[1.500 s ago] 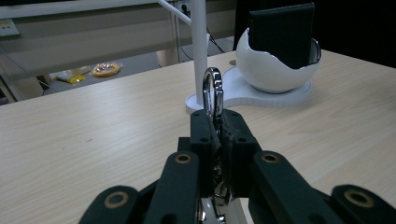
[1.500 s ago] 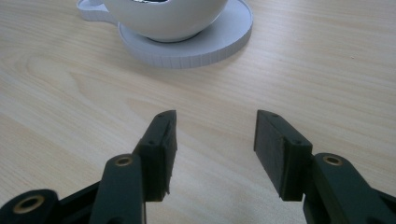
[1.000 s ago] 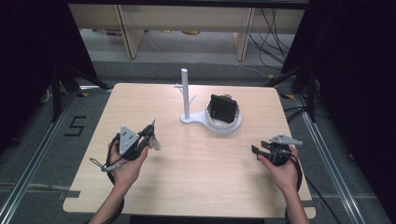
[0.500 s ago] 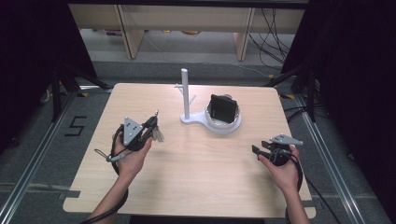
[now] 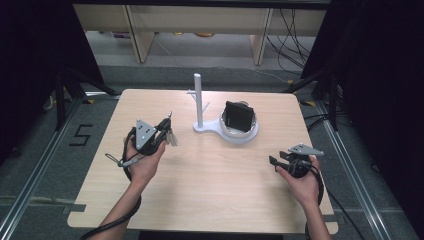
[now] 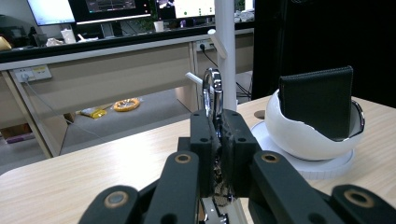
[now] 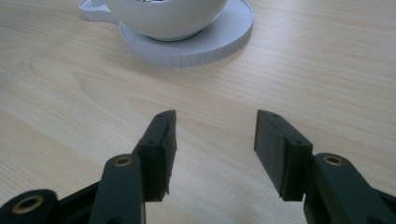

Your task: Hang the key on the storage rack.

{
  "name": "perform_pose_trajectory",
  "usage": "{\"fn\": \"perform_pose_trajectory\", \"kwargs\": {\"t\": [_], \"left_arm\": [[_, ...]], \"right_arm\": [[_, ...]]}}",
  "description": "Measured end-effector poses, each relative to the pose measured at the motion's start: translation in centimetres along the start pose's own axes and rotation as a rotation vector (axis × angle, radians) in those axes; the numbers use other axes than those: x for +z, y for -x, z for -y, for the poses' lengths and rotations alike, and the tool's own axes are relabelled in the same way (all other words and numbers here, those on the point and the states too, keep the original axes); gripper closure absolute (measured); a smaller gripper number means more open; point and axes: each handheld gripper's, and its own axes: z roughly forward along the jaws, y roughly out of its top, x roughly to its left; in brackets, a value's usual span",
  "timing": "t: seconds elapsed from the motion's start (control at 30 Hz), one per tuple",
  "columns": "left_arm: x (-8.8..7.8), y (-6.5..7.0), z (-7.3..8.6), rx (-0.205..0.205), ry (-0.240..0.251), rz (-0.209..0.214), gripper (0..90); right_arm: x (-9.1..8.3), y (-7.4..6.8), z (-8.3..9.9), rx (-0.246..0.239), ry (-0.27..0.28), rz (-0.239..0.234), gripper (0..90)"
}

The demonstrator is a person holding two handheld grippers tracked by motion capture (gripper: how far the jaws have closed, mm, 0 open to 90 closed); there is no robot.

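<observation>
My left gripper [image 5: 166,126] is raised over the left half of the table and shut on a metal key ring [image 6: 212,91]. The ring sticks up from between the pads, and its keys [image 5: 172,136] dangle below. Ahead of it stands a white stand with an upright post [image 5: 198,100] [image 6: 226,46] and short pegs. A white bowl [image 5: 241,135] [image 6: 303,137] on the same base holds a black wallet [image 5: 238,116] [image 6: 317,100] upright. My right gripper [image 5: 274,161] [image 7: 215,128] rests low at the table's right, open, with only bare wood between its jaws.
The light wooden table [image 5: 210,195] stands on a grey floor, with dark curtains at both sides. Past the far edge there are shelves and loose cables. The stand's round base [image 7: 187,46] lies just ahead of the right gripper.
My left gripper has lifted and moved away from the person and to the right, toward the white stand, with the key ring in it. The right gripper has stayed in place.
</observation>
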Motion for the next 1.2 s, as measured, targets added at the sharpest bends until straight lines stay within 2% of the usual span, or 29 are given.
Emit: {"fn": "perform_pose_trajectory", "kwargs": {"t": [0.03, 0.27, 0.37, 0.57, 0.63, 0.7, 0.73, 0.77, 1.2], "left_arm": [[0.1, 0.0, -0.1, 0.001, 0.003, 0.001, 83.6], [0.8, 0.1, -0.9, 0.009, 0.013, 0.002, 83.6], [1.2, 0.1, -1.2, 0.012, 0.020, 0.003, 83.6], [2.0, 0.2, -1.7, 0.019, 0.023, 0.005, 83.7], [2.3, 0.3, -1.9, 0.015, 0.027, 0.004, 83.6], [2.7, 0.3, -2.0, 0.016, 0.025, 0.001, 83.6], [2.8, 0.2, -2.2, 0.030, 0.032, -0.006, 83.6], [3.0, 0.3, -2.2, 0.013, 0.028, -0.002, 83.6], [5.2, 0.6, -2.9, 0.026, 0.026, -0.024, 83.7]], "right_arm": [[0.0, -0.1, 0.0, 0.013, -0.008, -0.009, 49.8], [0.1, 0.0, 0.0, 0.002, -0.003, -0.010, 49.8], [0.0, -0.1, 0.0, 0.005, 0.000, 0.004, 49.8], [0.1, 0.0, 0.0, 0.004, -0.001, 0.000, 49.8], [0.1, 0.0, 0.0, 0.003, 0.001, -0.014, 49.8], [0.1, -0.1, 0.0, 0.004, -0.002, -0.002, 49.8], [0.1, -0.5, 0.1, 0.057, -0.004, -0.010, 49.8], [-0.1, -0.4, 0.0, 0.046, -0.012, -0.003, 49.8], [-0.2, -0.4, 0.0, 0.056, -0.017, -0.010, 49.8]]}}
